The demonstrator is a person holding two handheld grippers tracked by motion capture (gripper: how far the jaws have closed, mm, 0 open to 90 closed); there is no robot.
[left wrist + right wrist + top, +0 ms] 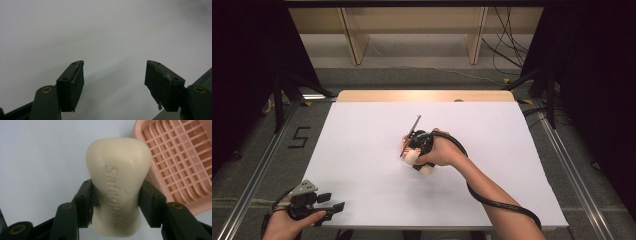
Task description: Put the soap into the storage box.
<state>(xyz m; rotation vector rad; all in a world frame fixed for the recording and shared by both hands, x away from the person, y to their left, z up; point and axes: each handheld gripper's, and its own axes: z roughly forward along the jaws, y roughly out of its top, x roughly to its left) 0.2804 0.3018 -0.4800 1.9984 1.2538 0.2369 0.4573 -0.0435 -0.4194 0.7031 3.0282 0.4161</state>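
A cream bar of soap (117, 167) with a raised brand word on its face sits between the jaws of my right gripper (116, 203), whose pads press on both its narrow sides. It hangs over the white sheet, close beside a pink plastic soap dish (180, 162) with a grid floor. In the high view the right gripper (414, 152) is at the middle of the table, its hand wrapped round it, with the soap (410, 158) pale at its left end. My left gripper (333, 201) rests at the table's near left corner; its jaws (115, 75) stand apart with nothing between them.
A white sheet (362, 150) covers the table, with a strip of bare wood (427, 96) at the far edge. Metal rails run along both sides on the floor. Wooden shelving and loose cables stand beyond the table.
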